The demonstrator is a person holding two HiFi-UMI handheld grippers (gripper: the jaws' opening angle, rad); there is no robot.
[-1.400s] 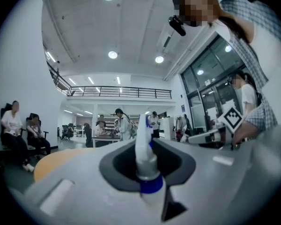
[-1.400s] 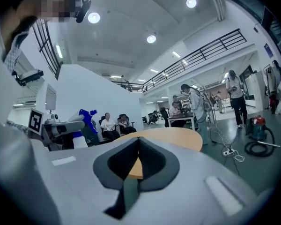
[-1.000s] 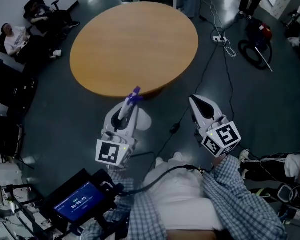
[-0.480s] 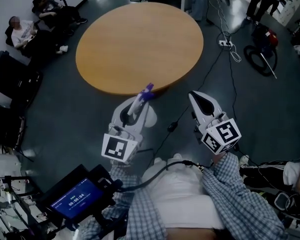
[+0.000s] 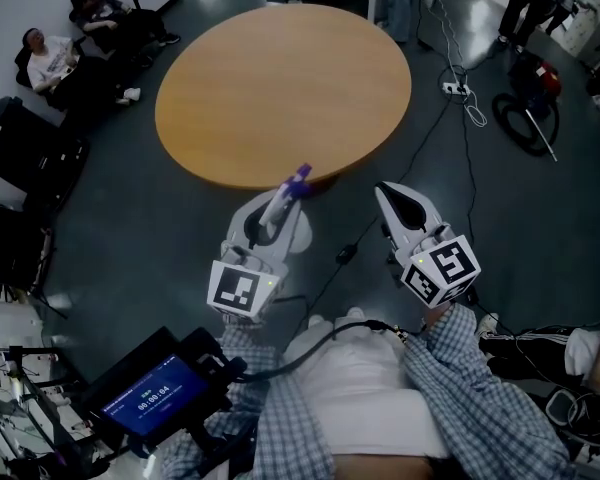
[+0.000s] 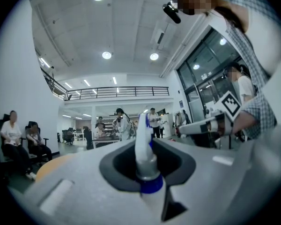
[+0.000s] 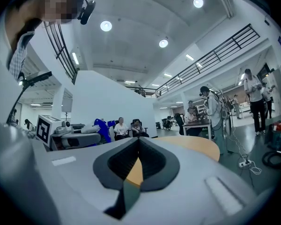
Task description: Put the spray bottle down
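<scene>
Head view with both gripper views: the left gripper is shown clamped on the spray bottle, whose white neck with its blue collar is pinched between the dark jaw pads, the spray head standing up beyond them. The bottle is carried in the air above the dark floor, and its purple nozzle is seen from above just over the near edge of the round wooden table, on which it is not set down. The right gripper is held just beside the left one, near the same table edge, and its jaws are pressed together at the tips with nothing between them; only a sliver of the orange tabletop is seen through the slit beneath the tips. A cube with square markers is carried on the left gripper and another on the right. Checked sleeves are seen behind the grippers at the bottom of the head view, and a dark device with a lit blue screen is seen at lower left. Seated persons are placed well apart from the table at upper left, and a vacuum cleaner with its hose lies on the floor at upper right
</scene>
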